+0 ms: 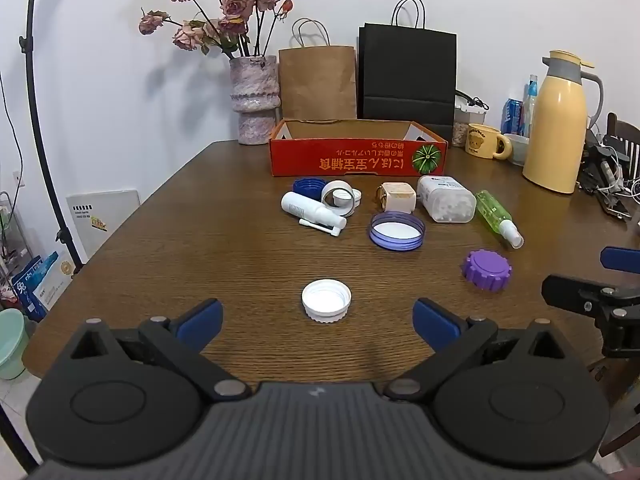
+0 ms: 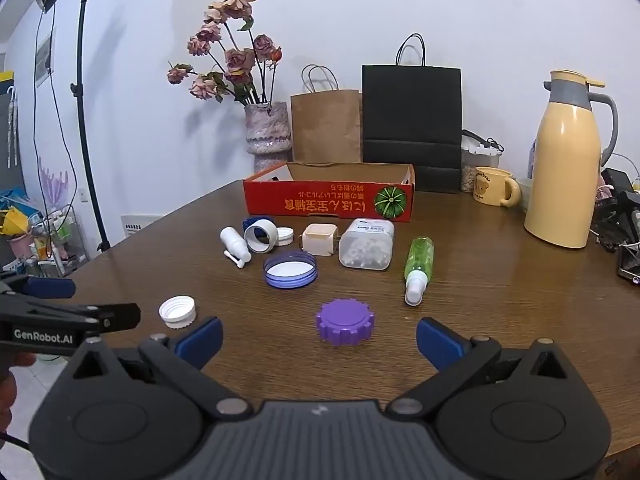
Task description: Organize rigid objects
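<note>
1. Left gripper (image 1: pixel 318 320): fingers spread wide, empty; small white ribbed plastic cap (image 1: pixel 326 301) lies just ahead, lower centre.
2. Right gripper (image 2: pixel 319 338): fingers spread wide, empty; purple toothed plastic lid (image 2: pixel 345 322) lies between them.
3. Bare brown wooden table (image 1: pixel 200 248) surrounds both caps; red cardboard tray (image 1: pixel 358 148) stands upper centre.

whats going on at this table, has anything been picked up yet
Nothing is held yet. A person holds two grippers above a wooden table, both wide open and empty. The left gripper is lined up on a white cap, the right gripper on a purple cap. Farther back lie small bottles, lids and a clear jar, all loose on the table in front of a red cardboard box, which looks empty from here.
</note>
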Demonstrator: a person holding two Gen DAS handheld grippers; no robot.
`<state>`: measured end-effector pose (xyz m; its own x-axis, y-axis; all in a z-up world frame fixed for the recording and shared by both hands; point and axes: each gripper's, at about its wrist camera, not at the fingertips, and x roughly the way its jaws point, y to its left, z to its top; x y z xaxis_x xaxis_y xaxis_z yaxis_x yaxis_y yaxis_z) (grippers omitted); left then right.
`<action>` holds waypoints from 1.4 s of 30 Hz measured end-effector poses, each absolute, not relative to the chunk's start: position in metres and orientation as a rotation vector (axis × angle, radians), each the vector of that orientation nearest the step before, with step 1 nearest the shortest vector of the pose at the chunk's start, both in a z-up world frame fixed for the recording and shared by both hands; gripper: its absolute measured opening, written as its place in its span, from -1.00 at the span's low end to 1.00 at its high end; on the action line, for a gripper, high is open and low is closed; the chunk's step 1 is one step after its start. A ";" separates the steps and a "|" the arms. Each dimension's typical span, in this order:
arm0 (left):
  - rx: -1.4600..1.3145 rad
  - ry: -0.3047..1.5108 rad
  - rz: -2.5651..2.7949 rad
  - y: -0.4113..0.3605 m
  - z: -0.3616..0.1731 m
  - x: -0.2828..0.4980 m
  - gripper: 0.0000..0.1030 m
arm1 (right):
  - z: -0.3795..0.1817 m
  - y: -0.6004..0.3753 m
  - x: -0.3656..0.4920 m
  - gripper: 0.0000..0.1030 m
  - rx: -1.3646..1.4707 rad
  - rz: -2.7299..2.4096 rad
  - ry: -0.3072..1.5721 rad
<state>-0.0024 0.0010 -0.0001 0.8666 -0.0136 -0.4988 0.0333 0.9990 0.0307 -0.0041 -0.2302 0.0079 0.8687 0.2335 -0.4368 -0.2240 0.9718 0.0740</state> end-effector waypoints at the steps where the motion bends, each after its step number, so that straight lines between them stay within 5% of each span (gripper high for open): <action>1: 0.034 0.534 -0.022 0.002 0.000 -0.001 1.00 | 0.008 -0.230 -0.004 1.00 0.021 0.238 0.460; 42: 0.034 0.529 -0.015 0.007 0.011 -0.005 1.00 | 0.011 -0.225 -0.004 1.00 0.018 0.215 0.462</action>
<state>-0.0049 0.0066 0.0114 0.8630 -0.0054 -0.5051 0.0229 0.9993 0.0284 -0.0045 -0.2254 0.0111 0.8730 0.2099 -0.4403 -0.2018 0.9772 0.0659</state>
